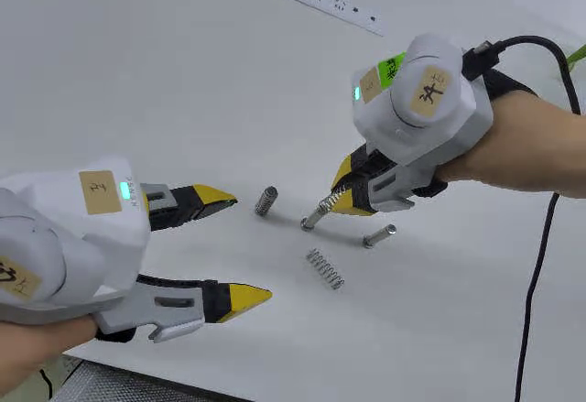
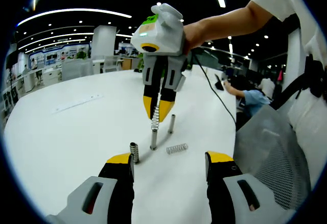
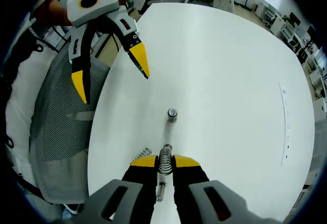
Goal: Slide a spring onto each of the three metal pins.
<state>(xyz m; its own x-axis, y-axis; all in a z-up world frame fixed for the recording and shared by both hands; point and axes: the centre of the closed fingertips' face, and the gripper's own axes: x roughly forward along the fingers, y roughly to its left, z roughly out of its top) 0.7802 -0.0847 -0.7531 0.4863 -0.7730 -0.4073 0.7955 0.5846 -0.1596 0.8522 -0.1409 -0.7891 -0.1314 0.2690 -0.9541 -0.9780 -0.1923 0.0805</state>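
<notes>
The right gripper [image 3: 165, 158], jaws nearly closed around a spring [image 3: 164, 164] that looks light and squashy, so best pinched gently at mid-length, holds it at the top of the pin [image 3: 161, 187] between its tips, while the left gripper [image 1: 251, 248] hangs wide open, empty.

Holds the left gripper [image 1: 247, 248] low and almost flat, yellow tips pointing forward, jaws wide apart. Grips it from behind with the left hand [image 1: 32, 352]. Holds the right gripper [image 1: 337, 199] just ahead of the left gripper's tips and higher up, pointing down with its yellow tips lowest. Pinches a spring [image 3: 164, 158] between the right jaws, nearly closed around it. Reaches in with a bare right arm [image 1: 536, 146] from behind the right gripper.
</notes>
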